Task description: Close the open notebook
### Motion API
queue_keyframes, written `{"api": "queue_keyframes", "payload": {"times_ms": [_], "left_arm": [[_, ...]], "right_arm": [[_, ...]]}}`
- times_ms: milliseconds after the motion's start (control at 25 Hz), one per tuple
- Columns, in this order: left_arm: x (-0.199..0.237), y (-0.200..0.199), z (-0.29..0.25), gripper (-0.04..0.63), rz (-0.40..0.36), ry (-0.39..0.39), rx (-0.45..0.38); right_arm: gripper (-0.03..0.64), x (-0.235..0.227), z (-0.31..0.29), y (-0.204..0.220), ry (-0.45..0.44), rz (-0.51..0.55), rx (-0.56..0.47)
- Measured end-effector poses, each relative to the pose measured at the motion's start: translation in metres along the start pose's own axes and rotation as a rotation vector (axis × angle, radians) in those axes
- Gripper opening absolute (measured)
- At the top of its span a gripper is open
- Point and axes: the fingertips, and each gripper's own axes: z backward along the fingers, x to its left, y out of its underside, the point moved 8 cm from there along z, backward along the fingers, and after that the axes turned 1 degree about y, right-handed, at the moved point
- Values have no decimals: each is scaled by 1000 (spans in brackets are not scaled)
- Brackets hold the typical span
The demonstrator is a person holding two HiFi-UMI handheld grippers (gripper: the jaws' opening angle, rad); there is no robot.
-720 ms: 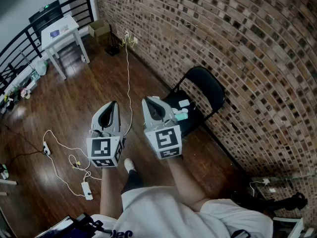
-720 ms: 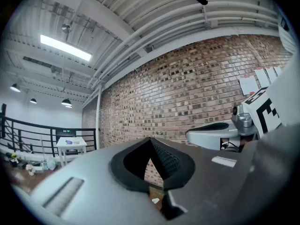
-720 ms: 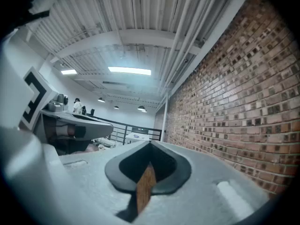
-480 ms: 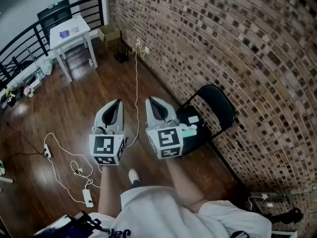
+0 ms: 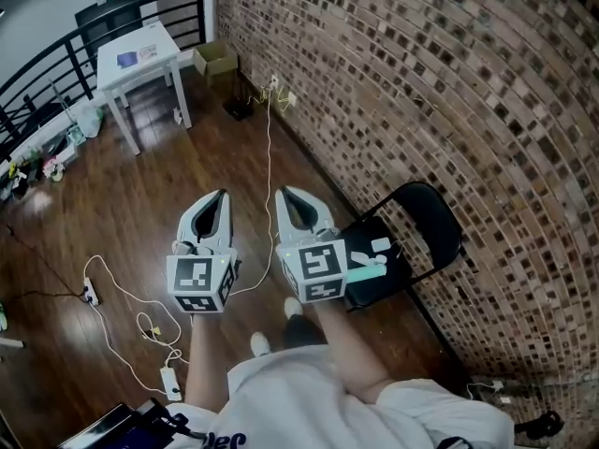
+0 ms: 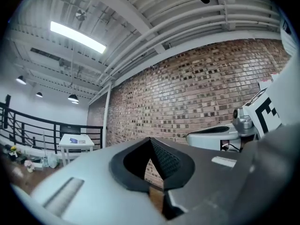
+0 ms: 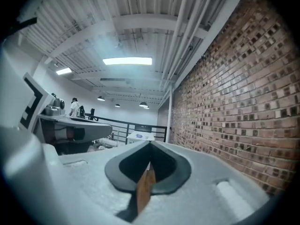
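Head view first: finds the left gripper [image 5: 215, 199] and the right gripper [image 5: 288, 195] side by side, held level over the wooden floor [image 5: 112, 204] and aimed toward the far end of the room. Confirms from both gripper views jaws clenched tip to tip, nothing between them. Locates no open notebook with certainty. Notes only a flat item [image 5: 138, 56] with a bluish patch on the white table [image 5: 117, 71], well apart from both grippers, ahead and to the left; too small to identify, long axis unreadable. Judges the left gripper nearer that side, if only slightly. Records a black chair [image 5: 426, 215] just right of the right gripper. Expects an approach to the table before any closing.
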Motion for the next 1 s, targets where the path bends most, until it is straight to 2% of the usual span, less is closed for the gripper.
{"api": "queue_keyframes", "payload": {"times_ms": [120,320,520,640,800,1000], "left_arm": [[20,8,-27,15,15,-21,22],[55,15,-86,14,22,-92,67],[91,-5,-150,15,3,-194,7],[116,-15,-172,15,-1,-272,-3],[147,-9,-176,15,14,-387,12],[182,-3,-176,15,30,-471,28]], "right_arm": [[-12,-3,-36,5,-25,18,6],[-12,-22,-112,11,-104,-22,21],[-12,-65,-204,-2,-187,-82,3],[-9,-79,-248,-13,-282,-152,-29],[-9,-67,-294,-12,-399,-139,-21],[-9,-37,-330,-10,-523,-131,-9]]}}
